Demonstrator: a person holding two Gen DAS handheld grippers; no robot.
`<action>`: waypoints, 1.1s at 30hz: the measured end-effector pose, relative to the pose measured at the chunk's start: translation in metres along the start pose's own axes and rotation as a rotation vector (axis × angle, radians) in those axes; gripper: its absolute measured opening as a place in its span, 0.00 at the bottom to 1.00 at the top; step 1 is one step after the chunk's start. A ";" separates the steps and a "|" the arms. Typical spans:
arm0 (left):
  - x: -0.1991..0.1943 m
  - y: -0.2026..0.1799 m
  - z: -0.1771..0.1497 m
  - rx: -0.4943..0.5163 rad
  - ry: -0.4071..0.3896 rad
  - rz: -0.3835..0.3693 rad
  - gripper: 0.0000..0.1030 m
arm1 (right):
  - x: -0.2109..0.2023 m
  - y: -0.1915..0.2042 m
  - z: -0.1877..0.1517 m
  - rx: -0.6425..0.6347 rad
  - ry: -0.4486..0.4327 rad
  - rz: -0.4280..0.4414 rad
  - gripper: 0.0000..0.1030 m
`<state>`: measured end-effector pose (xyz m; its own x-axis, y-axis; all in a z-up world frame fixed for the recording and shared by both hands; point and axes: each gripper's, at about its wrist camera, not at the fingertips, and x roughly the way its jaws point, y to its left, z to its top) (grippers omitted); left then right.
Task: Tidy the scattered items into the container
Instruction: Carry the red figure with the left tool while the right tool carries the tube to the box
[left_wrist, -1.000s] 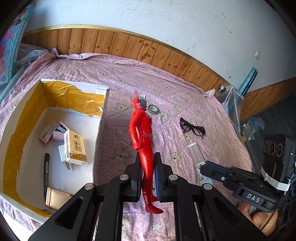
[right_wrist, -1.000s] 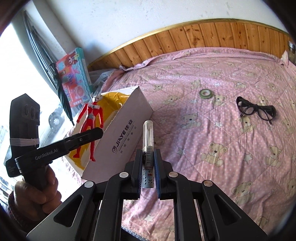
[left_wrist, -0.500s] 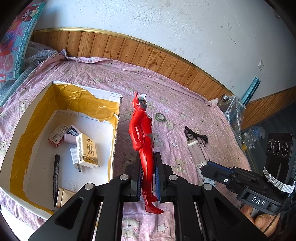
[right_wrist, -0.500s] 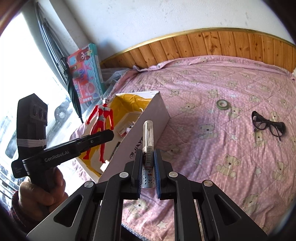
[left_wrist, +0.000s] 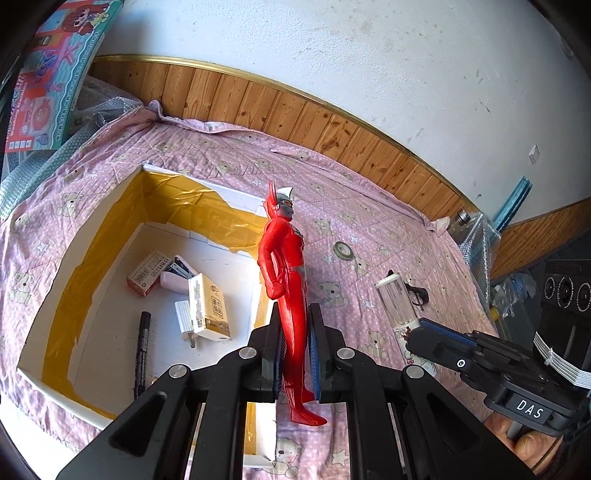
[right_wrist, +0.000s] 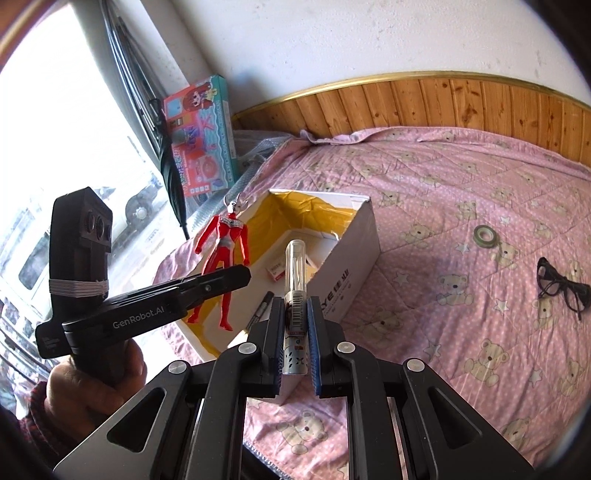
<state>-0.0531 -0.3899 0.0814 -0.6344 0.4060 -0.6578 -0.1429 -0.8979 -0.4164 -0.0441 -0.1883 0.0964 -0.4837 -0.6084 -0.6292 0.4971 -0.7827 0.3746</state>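
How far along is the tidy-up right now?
Done: small cartons and a marker lie in the box. In hand: left hand-held gripper clamps the red figure; right hand-held gripper clamps the clear tube. Left: tape roll and glasses on the bedspread.

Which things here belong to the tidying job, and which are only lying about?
For the job:
- red plastic hero figure in left tongs
- clear tube with printed label in right tongs
- white cardboard box, yellow-taped inside
- black-framed glasses
- green tape roll

Lying about:
- colourful toy carton
- black folded umbrella
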 end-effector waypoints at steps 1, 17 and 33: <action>-0.001 0.004 0.002 -0.004 -0.003 0.002 0.12 | 0.002 0.003 0.002 -0.008 0.000 0.005 0.12; -0.009 0.063 0.006 -0.089 -0.008 0.109 0.12 | 0.057 0.046 0.031 -0.116 0.037 0.053 0.12; 0.029 0.090 0.011 -0.103 0.126 0.196 0.12 | 0.165 0.025 0.069 -0.123 0.183 -0.027 0.12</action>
<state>-0.0928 -0.4606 0.0322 -0.5414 0.2500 -0.8028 0.0555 -0.9421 -0.3308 -0.1614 -0.3173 0.0494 -0.3653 -0.5446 -0.7550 0.5749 -0.7699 0.2771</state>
